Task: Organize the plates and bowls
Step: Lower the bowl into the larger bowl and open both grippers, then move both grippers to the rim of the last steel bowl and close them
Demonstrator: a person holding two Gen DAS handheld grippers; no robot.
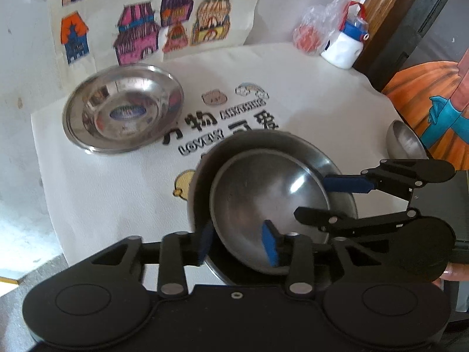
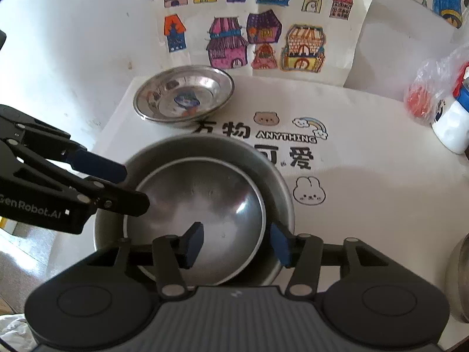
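A small steel bowl (image 1: 263,193) (image 2: 205,199) sits nested inside a larger steel bowl (image 1: 263,143) (image 2: 190,146) on the white printed cloth. My left gripper (image 1: 238,245) straddles the small bowl's near rim, one blue pad outside it and one inside, with gaps showing: open. My right gripper (image 2: 237,245) straddles the opposite rim the same way, also open and not pressing. Each gripper shows in the other's view, the right gripper (image 1: 313,198) from the right and the left gripper (image 2: 134,186) from the left. A shallow steel plate (image 1: 123,108) (image 2: 184,96) lies at the back left.
Another steel bowl (image 1: 404,143) (image 2: 461,278) sits at the cloth's right edge. A plastic bag with something red (image 1: 310,35) and a white-and-blue bottle (image 1: 346,47) stand at the back right. Coloured house drawings (image 2: 258,38) hang on the wall behind.
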